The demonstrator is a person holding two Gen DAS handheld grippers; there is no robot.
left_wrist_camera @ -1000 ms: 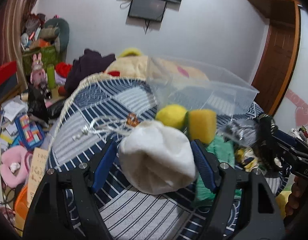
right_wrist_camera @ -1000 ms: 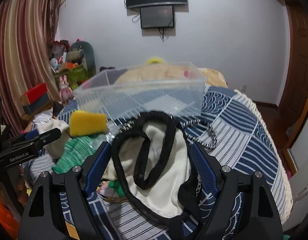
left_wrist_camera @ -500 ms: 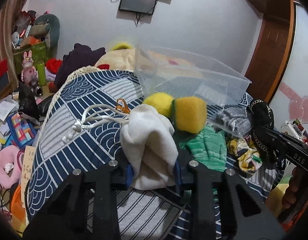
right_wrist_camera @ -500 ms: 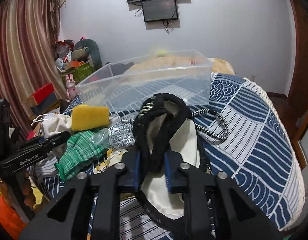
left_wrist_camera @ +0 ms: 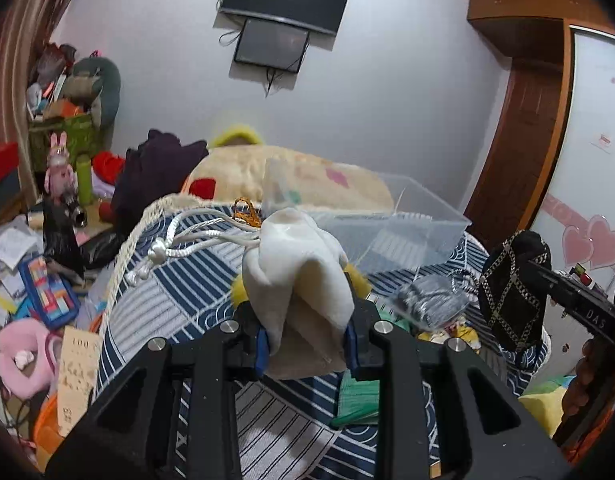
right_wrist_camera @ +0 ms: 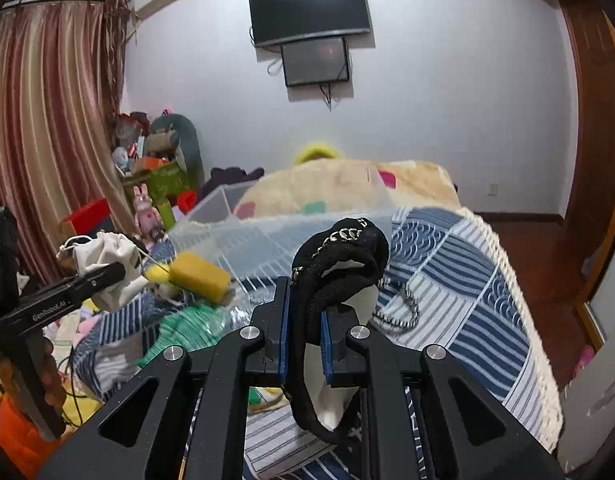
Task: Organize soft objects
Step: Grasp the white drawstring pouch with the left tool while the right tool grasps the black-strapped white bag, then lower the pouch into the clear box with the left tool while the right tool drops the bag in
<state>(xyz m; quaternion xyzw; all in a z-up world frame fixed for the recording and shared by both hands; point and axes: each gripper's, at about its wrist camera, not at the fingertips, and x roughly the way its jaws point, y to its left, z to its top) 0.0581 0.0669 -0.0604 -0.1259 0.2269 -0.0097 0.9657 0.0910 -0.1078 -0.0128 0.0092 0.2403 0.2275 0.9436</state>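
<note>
While both jaws clamp, left gripper [left_wrist_camera: 306, 346] on white drawstring pouch [left_wrist_camera: 299, 276], right gripper [right_wrist_camera: 304, 334] on black bag [right_wrist_camera: 339, 264].

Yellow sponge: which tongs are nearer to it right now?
Left. The left tongs, shut on the white pouch, hang just beside the sponge. The right tongs, shut on the black bag, are farther off, across the green cloth.
</note>
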